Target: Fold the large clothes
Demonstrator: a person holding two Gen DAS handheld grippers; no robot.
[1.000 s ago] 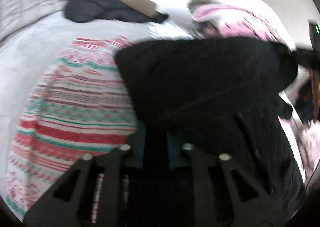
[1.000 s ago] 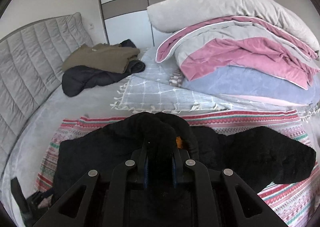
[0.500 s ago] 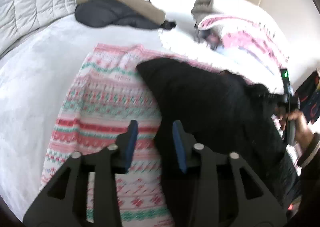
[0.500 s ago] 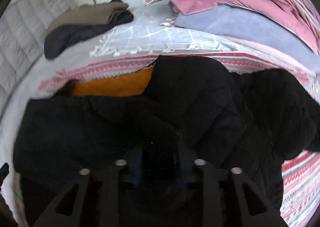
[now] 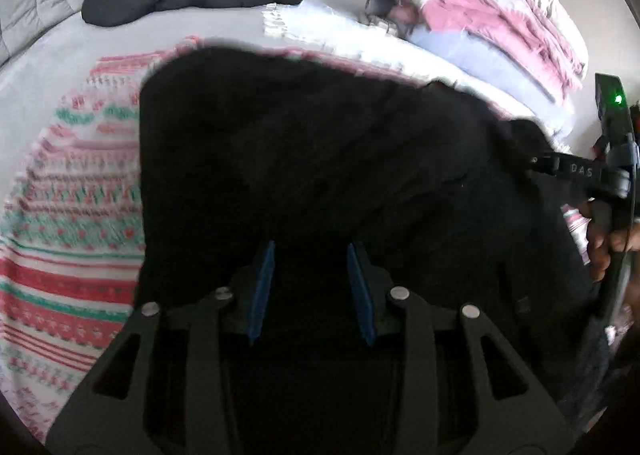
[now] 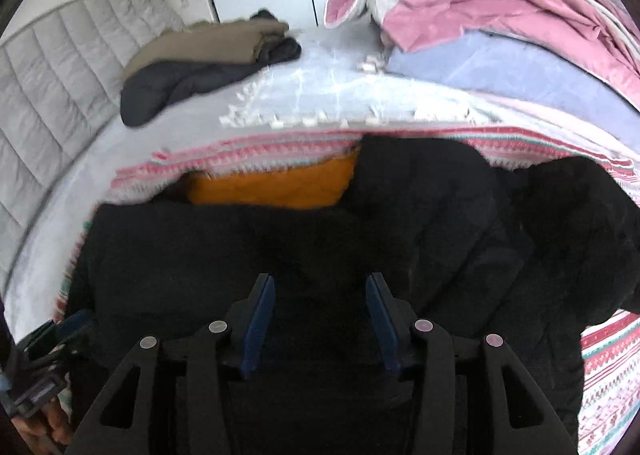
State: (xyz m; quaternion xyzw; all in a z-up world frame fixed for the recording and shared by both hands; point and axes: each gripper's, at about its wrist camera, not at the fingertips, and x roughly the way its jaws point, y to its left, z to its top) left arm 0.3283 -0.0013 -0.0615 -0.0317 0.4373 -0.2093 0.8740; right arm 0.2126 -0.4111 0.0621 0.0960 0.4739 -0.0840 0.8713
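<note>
A large black quilted jacket (image 5: 320, 159) lies on a red, white and green patterned blanket (image 5: 68, 223) on the bed. Its orange lining (image 6: 276, 185) shows at the far edge in the right wrist view, where the jacket (image 6: 280, 251) fills the foreground. My left gripper (image 5: 311, 279) is open just above the near part of the jacket, with nothing between its blue pads. My right gripper (image 6: 320, 307) is open over the jacket and holds nothing. The right gripper also shows at the right edge of the left wrist view (image 5: 576, 171).
A dark jacket and an olive garment (image 6: 200, 63) lie piled near the grey padded headboard (image 6: 52, 87). A stack of pink, grey and lilac duvets (image 6: 500, 23) fills the far right. A white fringed throw (image 6: 340, 95) lies behind the blanket.
Both grippers have let go of the black jacket and opened. The jacket now lies folded over on the blanket, with its orange lining showing at the far edge.
</note>
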